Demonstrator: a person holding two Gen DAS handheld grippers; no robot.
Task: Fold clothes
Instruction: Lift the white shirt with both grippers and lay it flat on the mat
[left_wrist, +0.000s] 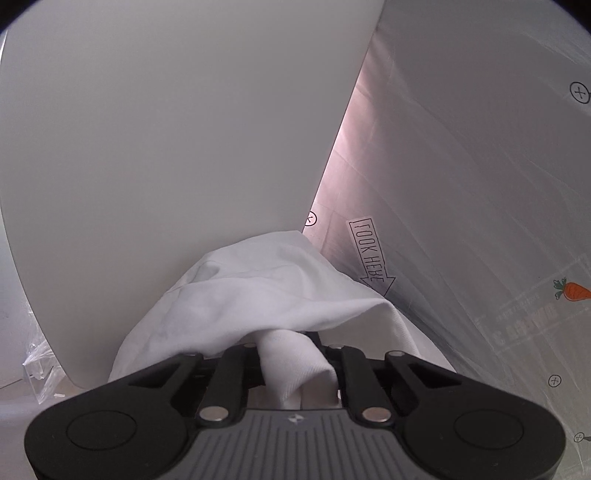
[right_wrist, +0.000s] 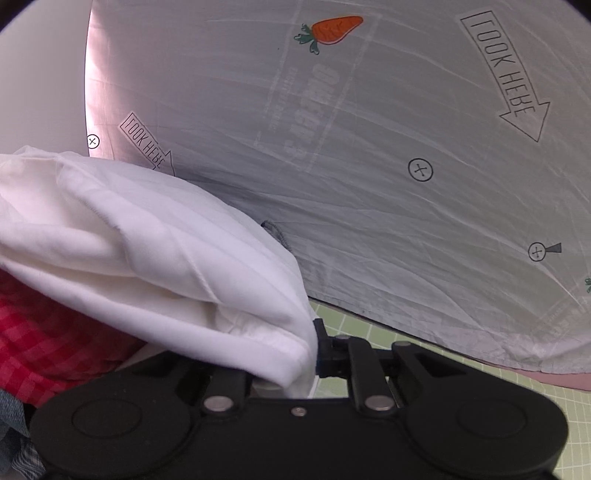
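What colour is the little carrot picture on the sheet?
Orange with green leaves; the carrot shows best in the right wrist view.

A home laundry-folding spot: a green gridded cutting mat under a carrot-printed sheet, with red checked clothing heaped left of the mat.
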